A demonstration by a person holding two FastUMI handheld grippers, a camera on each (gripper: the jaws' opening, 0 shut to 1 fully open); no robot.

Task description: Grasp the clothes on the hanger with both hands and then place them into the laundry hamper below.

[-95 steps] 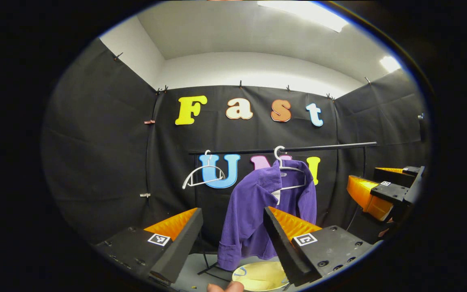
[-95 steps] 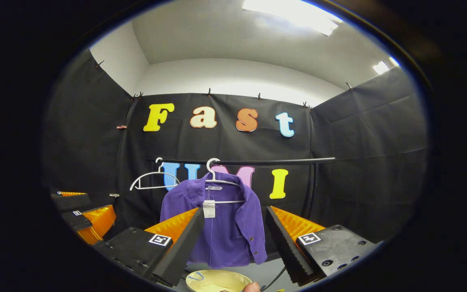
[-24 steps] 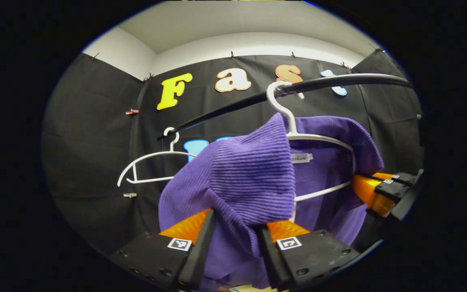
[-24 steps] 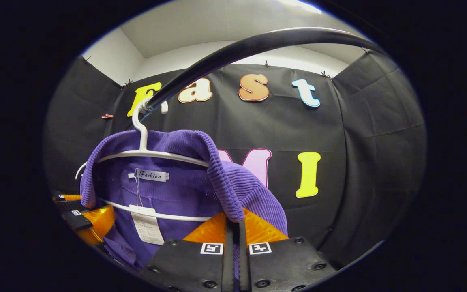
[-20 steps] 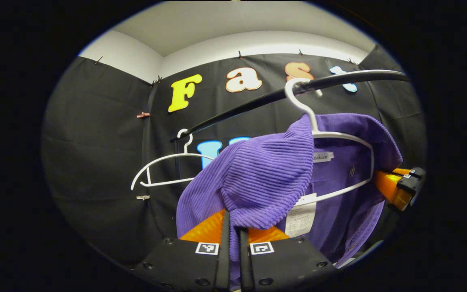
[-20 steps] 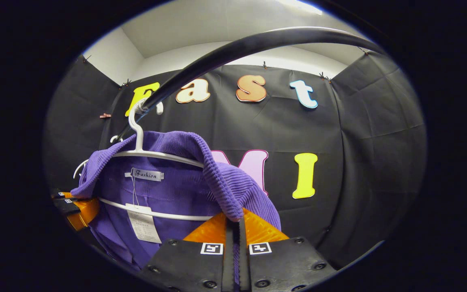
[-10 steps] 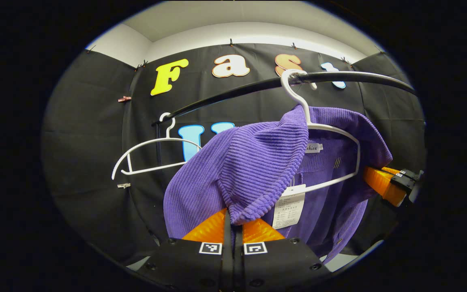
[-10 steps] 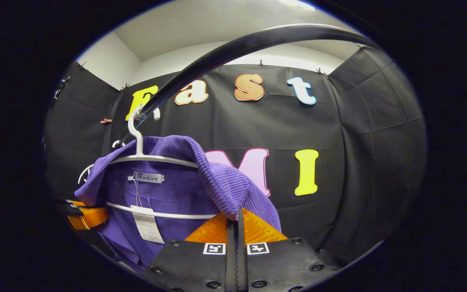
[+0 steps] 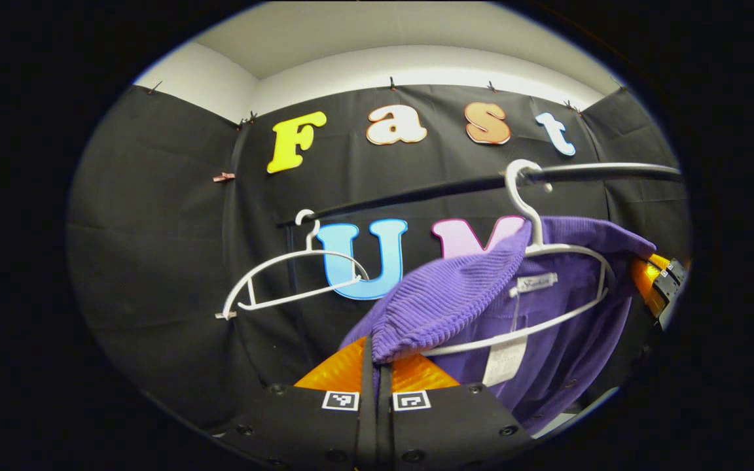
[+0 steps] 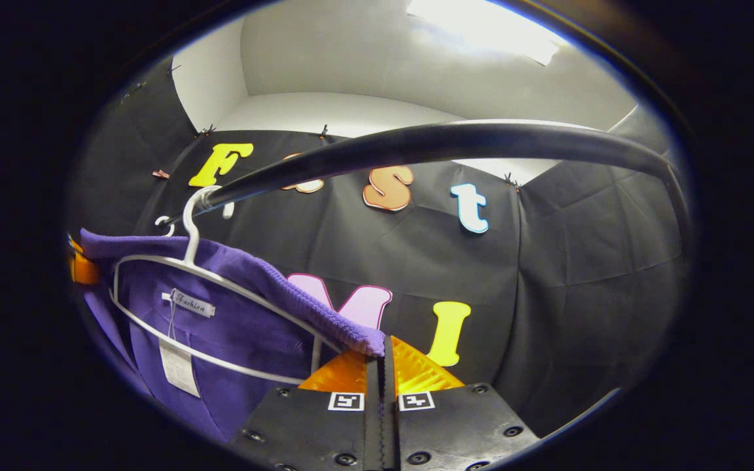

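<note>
A purple corduroy shirt (image 9: 455, 294) hangs on a white hanger (image 9: 567, 252) hooked over a black rail (image 9: 455, 186). My left gripper (image 9: 377, 356) is shut on the shirt's left shoulder, stretching the cloth away from the hanger. In the right gripper view the same shirt (image 10: 239, 320) spreads left of my right gripper (image 10: 382, 347), which is shut on the collar edge. The hanger (image 10: 174, 268) still carries the shirt under the rail (image 10: 416, 147). The other gripper's orange finger (image 9: 652, 281) shows at the shirt's far side. The hamper is out of view.
An empty white hanger (image 9: 285, 281) hangs on the rail to the left of the shirt. A white price tag (image 9: 504, 356) dangles inside the shirt. The rail passes close above my right gripper.
Both grippers, shut on the shirt, have pulled its shoulders outward and apart. The cloth is drawn flatter across the hanger, and the shirt has shifted right in the left gripper view.
</note>
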